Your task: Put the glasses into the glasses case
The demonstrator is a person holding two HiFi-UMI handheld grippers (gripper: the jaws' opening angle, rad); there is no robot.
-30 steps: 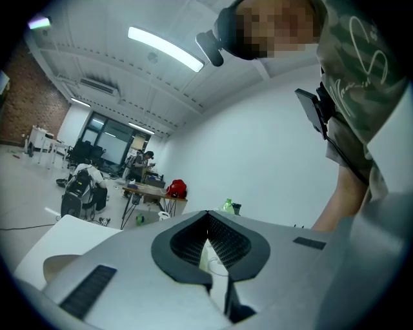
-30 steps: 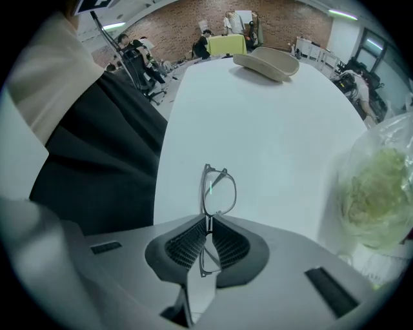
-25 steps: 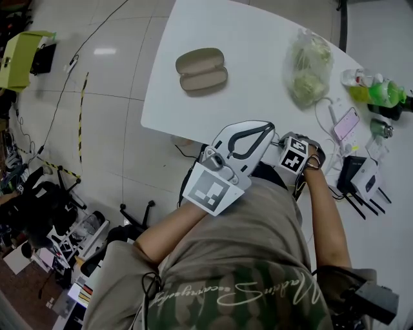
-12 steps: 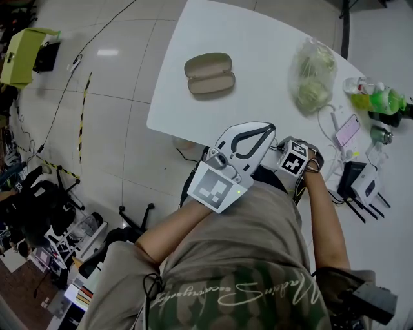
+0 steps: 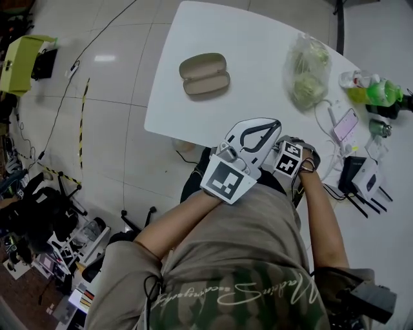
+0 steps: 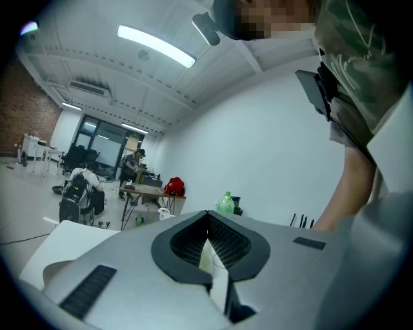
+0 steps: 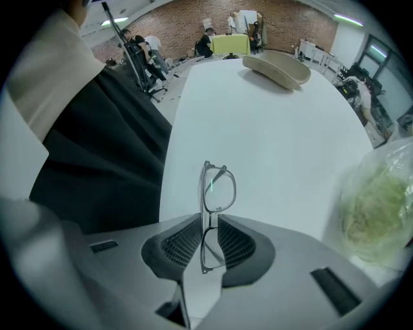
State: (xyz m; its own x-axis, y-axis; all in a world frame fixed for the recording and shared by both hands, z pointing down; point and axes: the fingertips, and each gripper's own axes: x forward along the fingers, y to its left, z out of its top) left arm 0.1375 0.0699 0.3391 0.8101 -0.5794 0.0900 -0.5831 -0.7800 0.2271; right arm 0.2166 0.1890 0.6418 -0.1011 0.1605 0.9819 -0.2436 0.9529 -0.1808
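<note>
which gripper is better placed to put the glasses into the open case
Right. The right gripper is shut on the glasses, and the open glasses case lies ahead of it across the white table. The left gripper is shut on nothing and faces out into the room.

Lab office, brick wall [image 7: 187, 14], desks [image 6: 147, 189]

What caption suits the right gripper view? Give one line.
Right gripper shut on the glasses over the white table, open glasses case beyond.
</note>
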